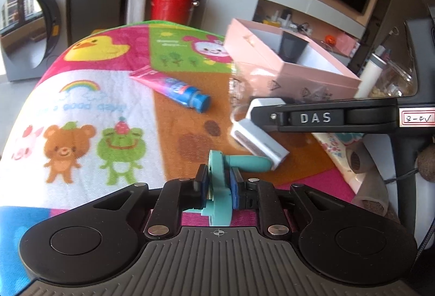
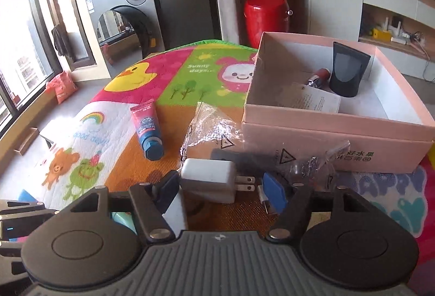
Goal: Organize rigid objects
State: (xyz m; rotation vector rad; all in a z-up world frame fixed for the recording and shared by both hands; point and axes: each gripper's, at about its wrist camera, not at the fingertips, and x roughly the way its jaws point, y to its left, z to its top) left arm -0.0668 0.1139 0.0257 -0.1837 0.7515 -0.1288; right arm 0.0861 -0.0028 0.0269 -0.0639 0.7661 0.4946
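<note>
- Left gripper (image 1: 217,188): at lower centre of the left wrist view, clamped on a teal plastic tool (image 1: 220,181); the tool's handle stuck out ahead over the mat.
- Right gripper (image 2: 221,188): at lower centre of the right wrist view, jaws apart on either side of a white charger (image 2: 208,178); the pads did not appear to press on it, and its prongs pointed toward the right-hand blue pad.
- Pink box (image 2: 337,122): at upper right of the right wrist view, open, holding a black nozzle (image 2: 348,73), a dark red item and a paper slip.
- Tube (image 2: 148,130): left of centre, lying loose on the cartoon mat (image 2: 130,111).
- Clear wrapper (image 2: 209,127): crumpled between tube and box, just behind the charger.
- Risk, judged: closing on the prong end could twist the charger out of the pads; the blocky body would hold better.
- Risk, judged: the wrapper sat close enough to be caught or dragged along.
- Risk, judged: both grippers stood near each other, so carrying the teal tool boxward could knock the right one.
</note>
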